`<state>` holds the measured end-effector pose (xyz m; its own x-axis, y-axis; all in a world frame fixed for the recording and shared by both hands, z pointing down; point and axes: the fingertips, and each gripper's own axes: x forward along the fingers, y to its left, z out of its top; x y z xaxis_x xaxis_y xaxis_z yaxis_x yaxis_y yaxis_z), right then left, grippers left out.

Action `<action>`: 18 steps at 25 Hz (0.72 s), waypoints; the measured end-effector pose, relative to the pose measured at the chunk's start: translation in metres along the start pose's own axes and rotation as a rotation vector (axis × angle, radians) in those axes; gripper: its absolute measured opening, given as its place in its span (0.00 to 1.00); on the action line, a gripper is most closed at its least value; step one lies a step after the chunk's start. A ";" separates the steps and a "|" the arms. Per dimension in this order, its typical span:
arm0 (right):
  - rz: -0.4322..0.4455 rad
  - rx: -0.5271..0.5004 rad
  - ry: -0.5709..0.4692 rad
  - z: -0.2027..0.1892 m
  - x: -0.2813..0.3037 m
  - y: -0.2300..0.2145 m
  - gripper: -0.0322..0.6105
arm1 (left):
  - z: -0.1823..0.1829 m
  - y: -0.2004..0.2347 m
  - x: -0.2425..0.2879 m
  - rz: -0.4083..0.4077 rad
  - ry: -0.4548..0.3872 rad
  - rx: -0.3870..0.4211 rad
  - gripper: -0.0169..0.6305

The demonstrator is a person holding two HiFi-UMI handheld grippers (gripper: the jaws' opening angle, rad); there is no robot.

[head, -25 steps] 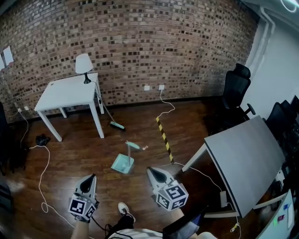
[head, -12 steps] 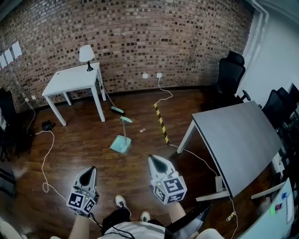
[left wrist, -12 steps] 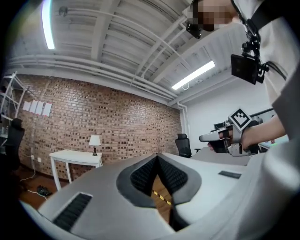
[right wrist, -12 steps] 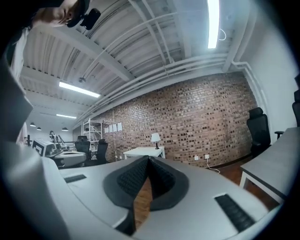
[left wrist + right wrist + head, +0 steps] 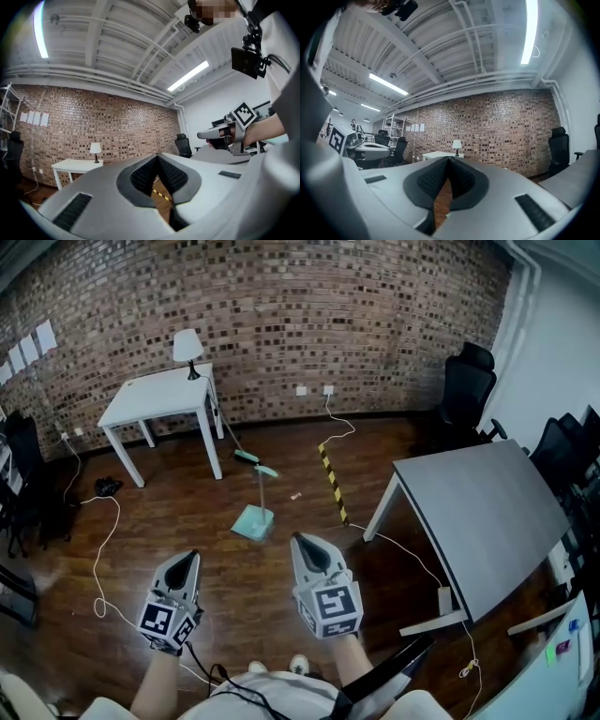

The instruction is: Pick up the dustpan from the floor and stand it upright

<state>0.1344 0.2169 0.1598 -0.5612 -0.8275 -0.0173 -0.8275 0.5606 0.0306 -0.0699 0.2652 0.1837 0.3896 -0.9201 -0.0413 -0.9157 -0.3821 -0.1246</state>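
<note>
While held low at the near edge of the head view, left gripper [image 5: 189, 557] and right gripper [image 5: 302, 540] side by side, apart from each other, noses toward the brick wall [image 5: 281, 315]. Left: jaws pressed together at the tips, nothing between the ribbed pads. Right: likewise closed tip to tip, empty. Neither touching anything.

Dustpan [image 5: 253, 522]: mint green, on the dark wood floor [image 5: 169, 512], ahead of both grippers and well apart from them. Pan end nearer the person, long handle running away toward the wall. Lying flat or propped: cannot tell at this size.

Around it:
- Broom [image 5: 246, 457] with a teal head just beyond the handle's far end, stick slanting up beside the leg of the white table [image 5: 155, 401].
- Lamp [image 5: 188, 345] on that table's far corner.
- Black-and-yellow striped tape [image 5: 331, 484] on the floor to the dustpan's right.
- Grey table [image 5: 478, 512] further right, black office chair [image 5: 466, 395] behind it.
- White cable [image 5: 101, 554] looping across the floor at left.
</note>
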 end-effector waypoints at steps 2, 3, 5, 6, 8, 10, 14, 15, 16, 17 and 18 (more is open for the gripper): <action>-0.026 -0.017 -0.018 0.002 -0.002 0.006 0.04 | 0.004 0.003 -0.003 -0.009 -0.011 0.005 0.01; -0.031 -0.023 -0.021 0.003 -0.004 0.010 0.04 | 0.004 0.003 -0.006 -0.014 -0.015 0.006 0.01; -0.025 -0.037 -0.022 0.003 -0.004 0.018 0.04 | 0.006 0.003 -0.008 -0.025 -0.021 0.013 0.01; -0.017 -0.041 -0.020 0.003 -0.002 0.022 0.04 | 0.007 0.003 -0.008 -0.028 -0.022 0.015 0.01; -0.005 -0.050 -0.015 0.003 0.002 0.028 0.04 | 0.005 0.005 -0.008 -0.032 -0.023 0.011 0.01; 0.001 -0.063 -0.014 0.003 0.005 0.033 0.04 | 0.003 0.008 -0.007 -0.035 -0.023 0.006 0.01; 0.003 -0.072 -0.015 0.007 0.010 0.034 0.04 | 0.006 0.010 -0.003 -0.045 -0.033 0.009 0.01; 0.002 -0.074 -0.015 0.008 0.011 0.033 0.04 | 0.007 0.011 -0.001 -0.045 -0.037 0.009 0.01; 0.000 -0.077 -0.015 0.009 0.012 0.033 0.04 | 0.009 0.013 0.000 -0.045 -0.042 0.009 0.01; 0.000 -0.080 -0.016 0.010 0.012 0.031 0.04 | 0.010 0.013 0.001 -0.043 -0.046 0.009 0.01; 0.000 -0.084 -0.017 0.011 0.012 0.030 0.04 | 0.011 0.013 0.002 -0.041 -0.049 0.009 0.01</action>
<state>0.1024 0.2241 0.1493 -0.5621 -0.8264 -0.0346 -0.8237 0.5555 0.1140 -0.0802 0.2587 0.1711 0.4316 -0.8981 -0.0841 -0.8979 -0.4188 -0.1356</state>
